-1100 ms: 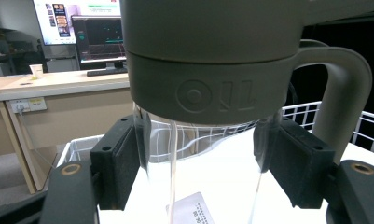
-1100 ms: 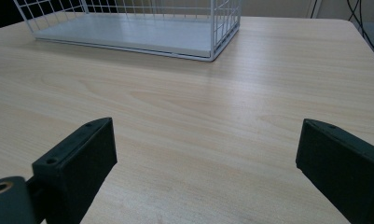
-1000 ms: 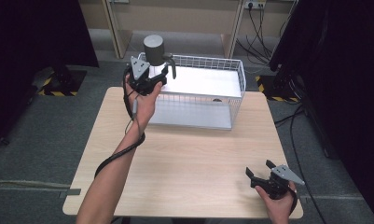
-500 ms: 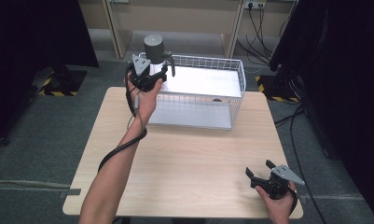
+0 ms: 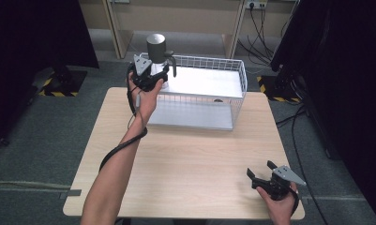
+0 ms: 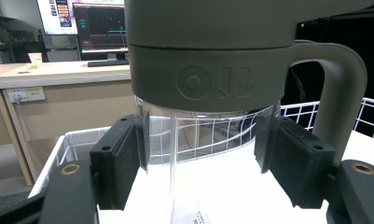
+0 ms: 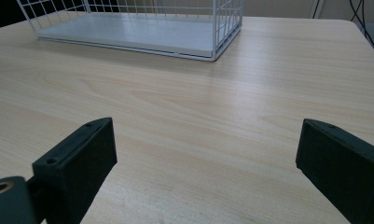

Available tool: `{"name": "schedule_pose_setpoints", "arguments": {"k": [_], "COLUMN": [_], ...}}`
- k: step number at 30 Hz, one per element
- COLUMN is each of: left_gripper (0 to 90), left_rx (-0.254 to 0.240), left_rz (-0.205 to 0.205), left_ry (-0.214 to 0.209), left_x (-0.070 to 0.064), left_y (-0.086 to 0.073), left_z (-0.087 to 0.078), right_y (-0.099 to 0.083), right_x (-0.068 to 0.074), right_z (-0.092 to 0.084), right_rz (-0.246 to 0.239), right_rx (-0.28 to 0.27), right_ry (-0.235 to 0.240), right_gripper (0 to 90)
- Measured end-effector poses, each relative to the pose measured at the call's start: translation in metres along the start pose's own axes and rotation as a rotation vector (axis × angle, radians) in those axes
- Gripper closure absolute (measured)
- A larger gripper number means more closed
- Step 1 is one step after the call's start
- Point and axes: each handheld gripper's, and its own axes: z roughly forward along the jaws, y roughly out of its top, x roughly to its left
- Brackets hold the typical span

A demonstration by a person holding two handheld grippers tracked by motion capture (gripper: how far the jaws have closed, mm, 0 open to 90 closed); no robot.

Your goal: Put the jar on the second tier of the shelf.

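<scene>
A clear jug with a grey lid and grey handle (image 5: 157, 51) hangs over the left end of the white wire basket (image 5: 237, 79). My left gripper (image 5: 154, 75) is shut on the jug's clear body, just under the lid. In the left gripper view both black pads (image 6: 124, 163) press the clear wall of the jug (image 6: 208, 70), and the handle curves down at the right. My right gripper (image 5: 261, 174) rests near the table's front right corner, open, with bare wood between its jaws. The right gripper view has the basket (image 7: 222, 37) farther off.
The light wooden table (image 5: 190, 159) carries the basket along its far edge. Desks, a wall socket and cables stand behind the table. Dark curtains flank both sides, and a monitor on a desk appears in the left gripper view.
My left hand has shifted the jug a little to the right and lower, over the basket's left end. The right hand has stayed put.
</scene>
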Motion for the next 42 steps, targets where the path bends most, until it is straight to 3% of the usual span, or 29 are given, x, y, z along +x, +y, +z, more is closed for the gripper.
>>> {"name": "schedule_pose_setpoints", "arguments": {"k": [23,34,42], "left_gripper": [29.7,8.6,3.6], "left_rx": [0.003,0.020,0.036], "left_rz": [-0.002,-0.015,0.014], "left_ry": [-0.009,-0.007,-0.031], "left_x": [0.001,0.001,0.005], "left_y": [-0.001,0.005,-0.001], "left_z": [0.003,-0.011,-0.028], "right_y": [0.000,0.000,0.000], "right_x": [0.000,0.000,0.001], "right_z": [0.000,0.000,0.000], "right_rz": [-0.002,-0.003,-0.006], "right_rx": [0.002,0.003,0.005], "right_ry": [0.001,-0.001,-0.002], "right_gripper": [5.3,5.3,5.4]}}
